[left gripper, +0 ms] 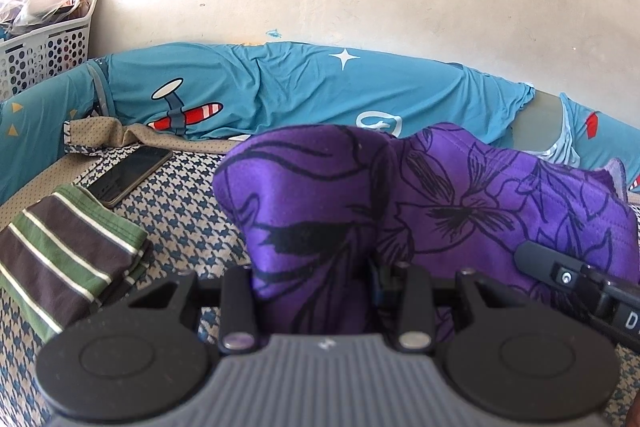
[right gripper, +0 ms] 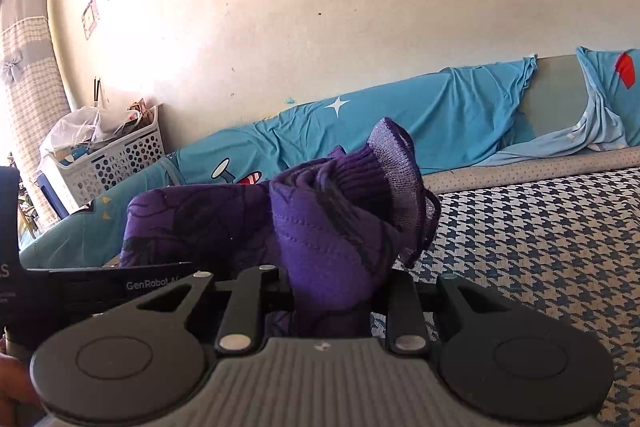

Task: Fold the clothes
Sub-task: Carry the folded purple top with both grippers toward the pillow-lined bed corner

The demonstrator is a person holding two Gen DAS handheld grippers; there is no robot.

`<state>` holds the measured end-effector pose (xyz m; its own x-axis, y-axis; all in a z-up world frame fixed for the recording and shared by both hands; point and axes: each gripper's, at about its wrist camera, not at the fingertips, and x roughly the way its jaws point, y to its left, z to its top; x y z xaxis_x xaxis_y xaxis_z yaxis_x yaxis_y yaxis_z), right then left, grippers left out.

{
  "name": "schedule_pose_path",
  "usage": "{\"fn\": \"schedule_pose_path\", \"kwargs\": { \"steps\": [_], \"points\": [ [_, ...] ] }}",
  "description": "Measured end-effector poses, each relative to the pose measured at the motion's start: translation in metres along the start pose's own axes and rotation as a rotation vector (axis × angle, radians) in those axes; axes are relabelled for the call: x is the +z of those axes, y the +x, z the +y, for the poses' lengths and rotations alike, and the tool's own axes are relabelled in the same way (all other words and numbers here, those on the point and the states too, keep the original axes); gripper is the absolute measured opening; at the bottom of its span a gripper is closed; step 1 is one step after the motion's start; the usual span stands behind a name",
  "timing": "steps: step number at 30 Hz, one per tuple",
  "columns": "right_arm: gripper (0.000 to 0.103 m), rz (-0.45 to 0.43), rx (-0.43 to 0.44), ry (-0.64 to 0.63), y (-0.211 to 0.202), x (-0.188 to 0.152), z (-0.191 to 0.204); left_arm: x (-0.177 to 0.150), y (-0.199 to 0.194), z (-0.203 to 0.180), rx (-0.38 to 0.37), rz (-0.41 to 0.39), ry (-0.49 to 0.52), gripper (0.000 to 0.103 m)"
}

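Purple floral garment is bunching between both pairs of fingers, left gripper and right gripper each clamping one end, its length running across above the bed.

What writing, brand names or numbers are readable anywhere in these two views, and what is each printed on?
"GenRobot A", cut off by the linkage: on the black body of the left gripper, seen from the right wrist camera.
"D", cut off at the frame edge: on the black right gripper, seen from the left wrist camera.
"S" and tiny lines under it at the right view's left edge: too small to read.
The purple garment and phone show no text.
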<state>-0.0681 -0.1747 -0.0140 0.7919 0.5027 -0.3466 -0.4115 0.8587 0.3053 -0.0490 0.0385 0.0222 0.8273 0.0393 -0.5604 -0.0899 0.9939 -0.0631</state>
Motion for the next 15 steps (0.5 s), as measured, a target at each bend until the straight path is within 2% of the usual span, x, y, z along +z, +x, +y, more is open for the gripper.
{"fn": "schedule_pose_path", "kwargs": {
  "steps": [15],
  "points": [
    [0.024, 0.016, 0.012, -0.005, 0.005, 0.0006, -0.0005, -0.0021, 0.0013, 0.0041, 0.006, 0.011, -0.008, 0.034]
  ]
}}
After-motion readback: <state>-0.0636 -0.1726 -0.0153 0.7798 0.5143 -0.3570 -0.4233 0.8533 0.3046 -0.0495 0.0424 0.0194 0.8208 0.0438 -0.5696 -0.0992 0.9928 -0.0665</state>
